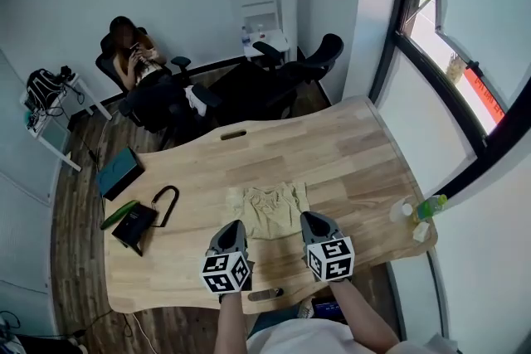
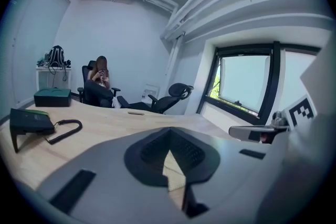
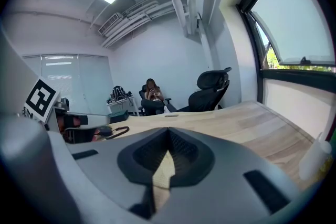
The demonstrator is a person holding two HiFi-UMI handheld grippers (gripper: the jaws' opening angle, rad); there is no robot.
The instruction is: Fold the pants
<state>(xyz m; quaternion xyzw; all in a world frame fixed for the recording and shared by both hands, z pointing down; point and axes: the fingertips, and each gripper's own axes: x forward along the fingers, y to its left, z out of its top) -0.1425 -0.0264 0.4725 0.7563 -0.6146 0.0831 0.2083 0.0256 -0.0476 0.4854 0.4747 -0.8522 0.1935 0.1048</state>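
Two forearms (image 1: pixel 365 319) are seen at the bottom edge of the head view. The left gripper (image 1: pixel 236 225) and right gripper (image 1: pixel 309 218) are held side by side over the table's near part, marker cubes toward the camera. Both jaw pairs are pressed together (in each gripper view the pads meet at the tips, with only a thin sliver left below them). The tips are placed over the near edge of the pants (image 1: pixel 267 207), the left one at the near-left corner and the right one at the near-right corner. Whether cloth is touched cannot be told. The khaki pants are laid flat as a small folded bundle at the front middle of the table (image 1: pixel 348 153). To the left a black box (image 1: pixel 134 224) with a looped cord (image 1: pixel 168 199) is set, a green item (image 1: pixel 119 214) just beside it. At the right edge a green bottle (image 1: pixel 431 206) and a clear bottle (image 1: pixel 402 211) are stood. Beyond the table, office chairs (image 1: pixel 307 66) are parked, and a seated person (image 1: pixel 137 62) is seen by the far wall.
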